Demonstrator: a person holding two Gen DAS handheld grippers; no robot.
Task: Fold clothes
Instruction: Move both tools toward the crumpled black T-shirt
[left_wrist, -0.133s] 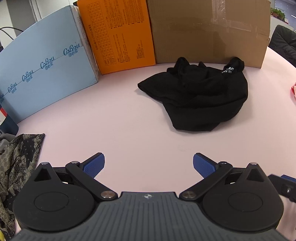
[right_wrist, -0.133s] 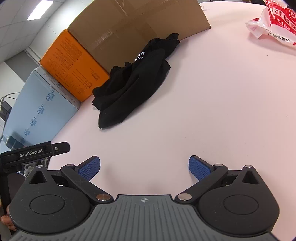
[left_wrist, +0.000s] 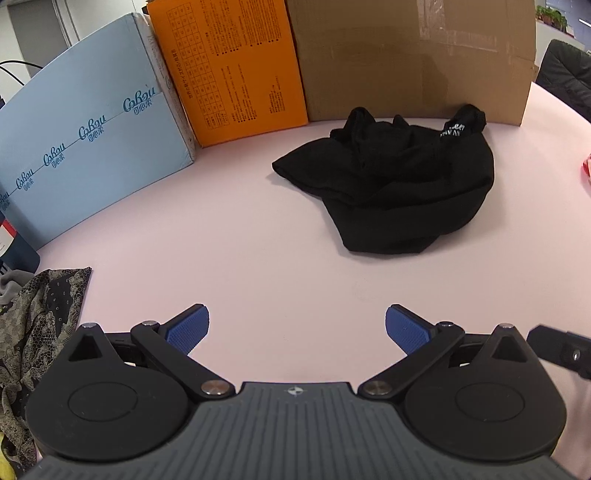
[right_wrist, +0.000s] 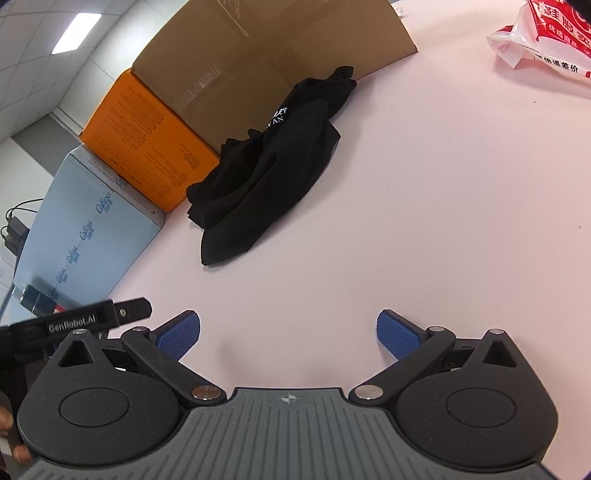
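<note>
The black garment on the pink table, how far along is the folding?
Done: nothing yet. The black garment lies crumpled in a heap on the pink table, in front of the brown cardboard box. In hand: nothing; the left gripper and right gripper are both open and empty, short of the cloth. Left: reaching it, spreading it flat and every fold.

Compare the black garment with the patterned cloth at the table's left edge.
The black garment is plain black with white lettering; the patterned cloth is olive with a lacy print. The black garment lies bunched mid-table before the brown box; the patterned cloth hangs at the left edge, partly out of frame. Both are crumpled and unfolded, untouched by either gripper.
</note>
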